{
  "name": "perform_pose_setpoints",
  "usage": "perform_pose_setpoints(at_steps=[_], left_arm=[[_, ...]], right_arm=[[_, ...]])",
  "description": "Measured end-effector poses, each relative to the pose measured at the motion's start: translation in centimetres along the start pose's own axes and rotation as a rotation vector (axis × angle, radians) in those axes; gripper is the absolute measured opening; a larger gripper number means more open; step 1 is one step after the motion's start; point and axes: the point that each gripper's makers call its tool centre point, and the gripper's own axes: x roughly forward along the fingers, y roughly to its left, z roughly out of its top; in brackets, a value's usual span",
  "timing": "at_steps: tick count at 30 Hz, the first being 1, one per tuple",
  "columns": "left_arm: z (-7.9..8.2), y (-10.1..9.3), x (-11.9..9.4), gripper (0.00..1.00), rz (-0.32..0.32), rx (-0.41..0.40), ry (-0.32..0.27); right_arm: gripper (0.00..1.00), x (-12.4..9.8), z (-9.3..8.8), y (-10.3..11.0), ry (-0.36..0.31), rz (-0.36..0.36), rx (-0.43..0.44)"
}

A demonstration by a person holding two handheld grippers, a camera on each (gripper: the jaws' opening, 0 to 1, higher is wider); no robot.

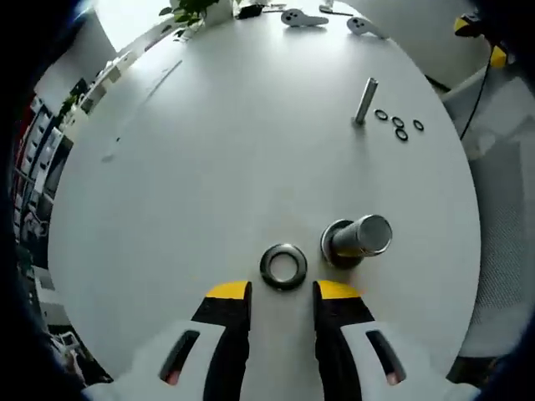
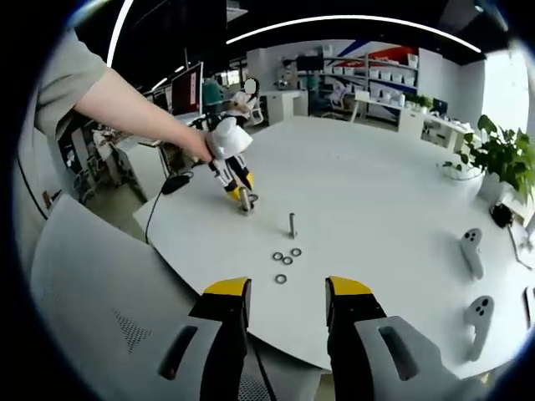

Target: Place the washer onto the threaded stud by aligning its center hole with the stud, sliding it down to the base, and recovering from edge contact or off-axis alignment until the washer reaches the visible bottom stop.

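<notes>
Left gripper view puts the washer (image 1: 283, 266) flat on the table (image 1: 209, 167) just ahead of my left gripper (image 1: 282, 291), centred on the gap between its spread, empty jaws. A metal cylinder (image 1: 358, 239) stands just right of it. The stud (image 1: 365, 101) stands well beyond, ahead and right. My right gripper (image 2: 287, 287) hangs spread and empty off the table edge, farther away.

The table (image 1: 209, 150) is white. The washer (image 1: 283, 266) and the stud (image 1: 361, 236) are shiny grey. Both grippers (image 1: 282, 294) (image 2: 287, 290) have yellow tips on black jaws. The plant (image 2: 500, 154) is green.
</notes>
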Motion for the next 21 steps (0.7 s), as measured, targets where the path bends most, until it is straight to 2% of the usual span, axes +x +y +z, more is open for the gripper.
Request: perform_pose_setpoints(at_steps=[5,6,8,11,18,21], left_arm=[[0.6,0.2,0.6,0.27,-0.024,0.062,0.008],[0.5,0.1,0.5,0.25,-0.042,0.069,0.016],[0.9,0.4,0.6,0.25,-0.045,0.048,0.011],[0.6,-0.2,0.7,0.21,-0.092,0.098,0.045],[0.8,0.1,1.0,0.22,-0.11,0.149,0.159],[0.7,0.2,1.0,0.22,-0.115,0.153,0.176]], right_arm=[[0.36,0.0,-0.1,-0.1,0.003,-0.001,-0.001],[0.36,0.0,-0.1,-0.1,0.004,-0.002,-0.003],[0.36,0.0,-0.1,-0.1,0.004,-0.003,-0.003],[0.36,0.0,-0.1,-0.2,0.005,-0.005,-0.001],[0.36,0.0,-0.1,-0.3,0.004,-0.012,0.003],[0.36,-0.1,0.0,-0.3,0.001,-0.015,0.003]])
